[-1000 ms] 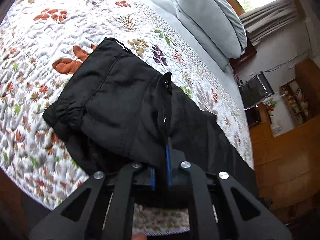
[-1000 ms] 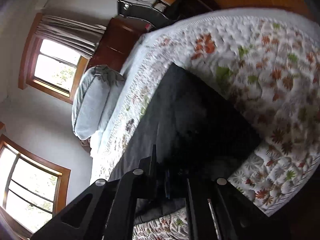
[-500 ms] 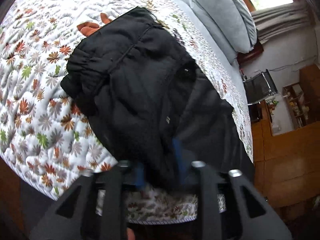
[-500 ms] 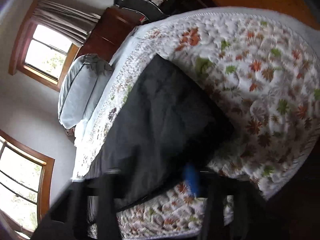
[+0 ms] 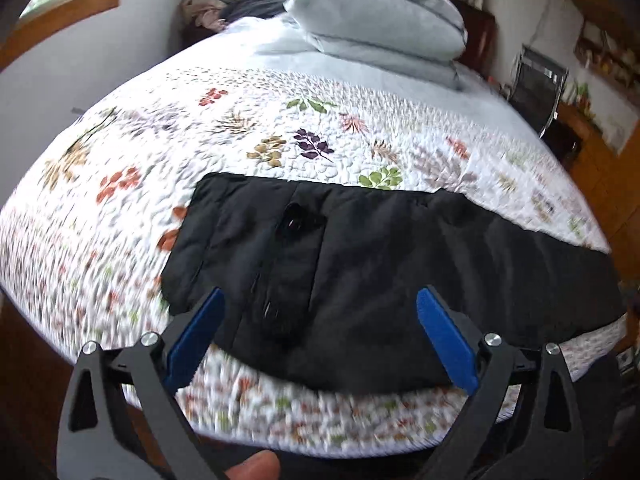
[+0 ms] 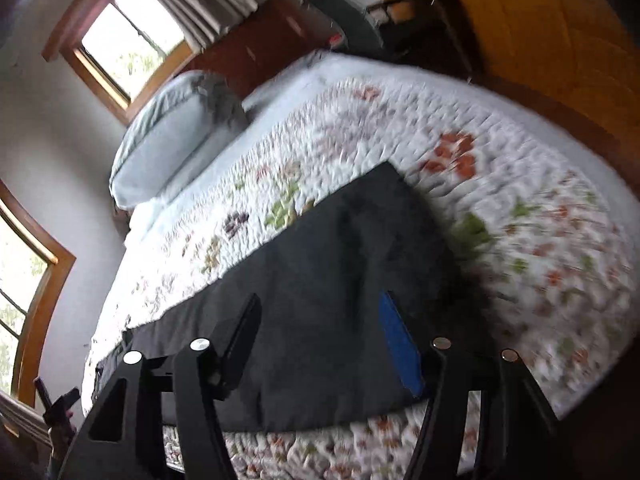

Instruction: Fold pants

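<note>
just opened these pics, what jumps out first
Black pants lie flat along the near edge of a floral quilt. Both grippers, left and right, hang open above them. Grey pillows are stacked at the bed's far end.

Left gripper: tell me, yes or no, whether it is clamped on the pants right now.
No. The left gripper stands wide open above the black pants, its blue fingers spread apart with no fabric between them.
</note>
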